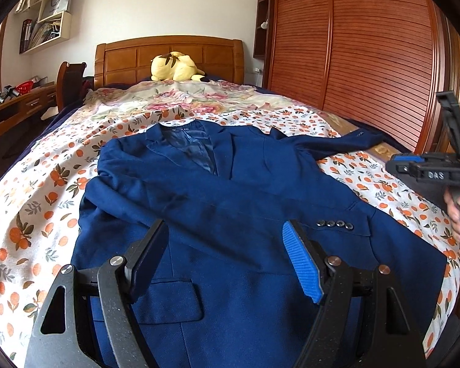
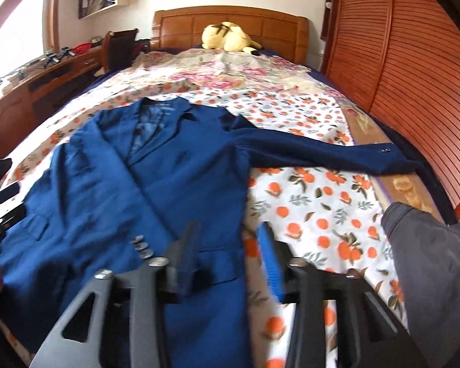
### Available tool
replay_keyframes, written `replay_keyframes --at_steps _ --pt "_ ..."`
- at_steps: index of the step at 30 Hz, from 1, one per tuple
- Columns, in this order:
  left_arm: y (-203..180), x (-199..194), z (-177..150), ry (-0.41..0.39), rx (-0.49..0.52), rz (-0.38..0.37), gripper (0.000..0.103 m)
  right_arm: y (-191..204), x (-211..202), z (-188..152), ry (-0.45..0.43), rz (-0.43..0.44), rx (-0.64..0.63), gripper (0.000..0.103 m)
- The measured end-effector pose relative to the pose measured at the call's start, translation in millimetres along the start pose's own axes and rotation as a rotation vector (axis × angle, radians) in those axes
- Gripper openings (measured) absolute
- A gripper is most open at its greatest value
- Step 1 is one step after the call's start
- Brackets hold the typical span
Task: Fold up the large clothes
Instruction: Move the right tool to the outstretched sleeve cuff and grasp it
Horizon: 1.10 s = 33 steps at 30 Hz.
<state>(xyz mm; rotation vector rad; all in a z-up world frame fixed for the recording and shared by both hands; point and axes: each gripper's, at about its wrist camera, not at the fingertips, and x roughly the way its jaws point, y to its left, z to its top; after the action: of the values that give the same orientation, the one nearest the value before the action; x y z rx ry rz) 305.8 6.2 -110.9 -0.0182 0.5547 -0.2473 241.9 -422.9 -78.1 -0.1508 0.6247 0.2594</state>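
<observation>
A navy blue blazer [image 1: 230, 190] lies face up on the bed, collar toward the headboard. One sleeve is folded across its chest, its cuff buttons [image 1: 334, 224] near my left gripper. The other sleeve [image 2: 322, 150] stretches out toward the wardrobe. My left gripper [image 1: 227, 257] is open and empty, just above the blazer's lower front. My right gripper [image 2: 230, 257] is open and empty, above the blazer's right edge near a pocket flap. The blazer also shows in the right wrist view [image 2: 156, 184]. The right gripper's body shows in the left wrist view [image 1: 432, 171], held by a hand.
The bed has an orange-print sheet [image 1: 46, 202] and a floral cover [image 1: 181, 98] farther back. A yellow plush toy [image 1: 174, 67] sits by the wooden headboard [image 1: 168, 53]. A slatted wooden wardrobe [image 1: 368, 46] stands to the right. A desk [image 1: 18, 107] and chair stand to the left.
</observation>
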Motion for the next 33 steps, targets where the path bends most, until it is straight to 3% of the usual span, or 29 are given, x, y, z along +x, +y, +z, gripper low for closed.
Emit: replay_keyframes --at_steps 14,23,26,33 --pt "-4 16 -6 0.045 0.014 -0.002 0.078 -89 112 57 0.096 -0.135 0.163 0.054" --pt "-9 22 -8 0.070 0.040 -0.004 0.078 -118 180 89 0.106 -0.123 0.335 0.054" --pt "-11 21 -9 0.071 0.047 -0.006 0.078 -130 203 92 0.132 -0.110 0.407 0.065" --pt "-15 24 -10 0.085 0.067 -0.014 0.078 -159 239 94 0.154 -0.161 0.510 0.070"
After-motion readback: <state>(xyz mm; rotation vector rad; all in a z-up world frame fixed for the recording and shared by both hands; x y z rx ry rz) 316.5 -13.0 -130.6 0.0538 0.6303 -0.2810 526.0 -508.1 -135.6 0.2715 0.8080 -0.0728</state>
